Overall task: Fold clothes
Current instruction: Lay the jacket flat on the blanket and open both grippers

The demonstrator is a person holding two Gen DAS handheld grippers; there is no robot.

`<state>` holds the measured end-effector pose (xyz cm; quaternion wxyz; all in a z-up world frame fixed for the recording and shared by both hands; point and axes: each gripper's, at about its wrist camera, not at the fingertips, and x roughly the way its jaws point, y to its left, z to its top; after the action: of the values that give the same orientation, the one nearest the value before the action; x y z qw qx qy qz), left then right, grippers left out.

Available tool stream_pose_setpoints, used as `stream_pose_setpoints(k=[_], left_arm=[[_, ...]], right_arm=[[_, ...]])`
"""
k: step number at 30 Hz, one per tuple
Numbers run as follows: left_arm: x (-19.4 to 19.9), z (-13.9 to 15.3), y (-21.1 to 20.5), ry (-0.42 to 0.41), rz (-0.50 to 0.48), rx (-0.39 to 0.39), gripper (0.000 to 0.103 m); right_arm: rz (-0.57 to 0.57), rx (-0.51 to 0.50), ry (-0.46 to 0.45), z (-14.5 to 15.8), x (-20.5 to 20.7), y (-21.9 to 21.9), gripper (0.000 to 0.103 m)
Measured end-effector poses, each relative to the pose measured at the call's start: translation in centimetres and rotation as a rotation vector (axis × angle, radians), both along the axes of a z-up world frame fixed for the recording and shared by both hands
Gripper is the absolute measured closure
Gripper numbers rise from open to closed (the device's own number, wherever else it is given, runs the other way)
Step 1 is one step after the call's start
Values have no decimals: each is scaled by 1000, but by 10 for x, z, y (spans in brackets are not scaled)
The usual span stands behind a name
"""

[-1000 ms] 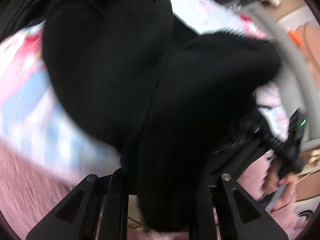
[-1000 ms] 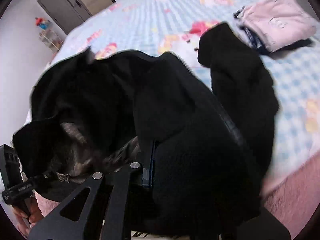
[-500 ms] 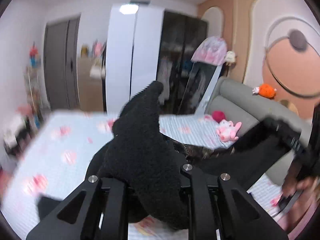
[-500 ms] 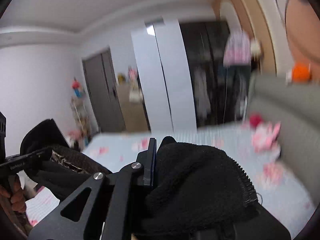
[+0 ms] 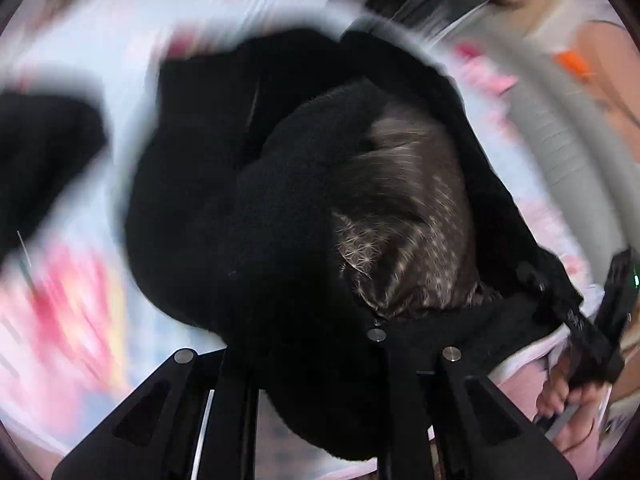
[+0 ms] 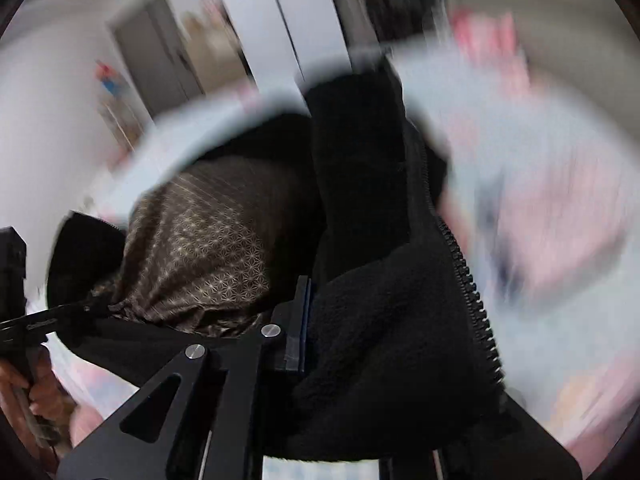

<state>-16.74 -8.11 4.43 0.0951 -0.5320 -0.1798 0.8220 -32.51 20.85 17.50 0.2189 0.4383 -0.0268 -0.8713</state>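
A black fleece jacket (image 5: 224,208) with a brown patterned lining (image 5: 404,216) hangs between both grippers over the bed. My left gripper (image 5: 316,344) is shut on a bunch of its fleece. In the left wrist view my right gripper (image 5: 592,332) grips the jacket's edge at the far right, a hand on its handle. In the right wrist view my right gripper (image 6: 360,340) is shut on fleece beside the zipper (image 6: 468,280); its right finger is buried in the cloth. The lining (image 6: 200,248) shows at the left, where my left gripper (image 6: 24,320) holds the other edge.
A bed (image 5: 60,280) with a light blue and pink printed cover lies blurred below the jacket. A grey padded headboard (image 5: 560,128) runs along the right. A white wardrobe (image 6: 280,32) and a grey door (image 6: 156,56) stand beyond the bed.
Half a second ago both grippers pointed up at the room with the jacket lifted. They have swung down, and the jacket now hangs open toward the bed with its lining showing.
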Motion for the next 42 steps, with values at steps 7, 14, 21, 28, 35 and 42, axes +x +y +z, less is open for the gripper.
stream_pose_setpoints(k=[7,14,21,28,35,42], left_arm=[[58,-41,-49,-12,215,263,61],[79,-17,-54,41,188,197,80],[120,82,-43,221,50,-15,84],[142,84,-20,145,53,26,84],[162,20,-42,-59,132,103,78],[203,85,-47,55,106,-19,71]], right_arm=[[-61,46,-121,-87,15,5,76],[28,44,-211,-112,2,-12,80],[43,108,79,-21,42,-17,96],[5,36,128,23,79,11,96],[29,192,-96,-75,73,7,94],[-40,111,-72,-49,66,22,83]])
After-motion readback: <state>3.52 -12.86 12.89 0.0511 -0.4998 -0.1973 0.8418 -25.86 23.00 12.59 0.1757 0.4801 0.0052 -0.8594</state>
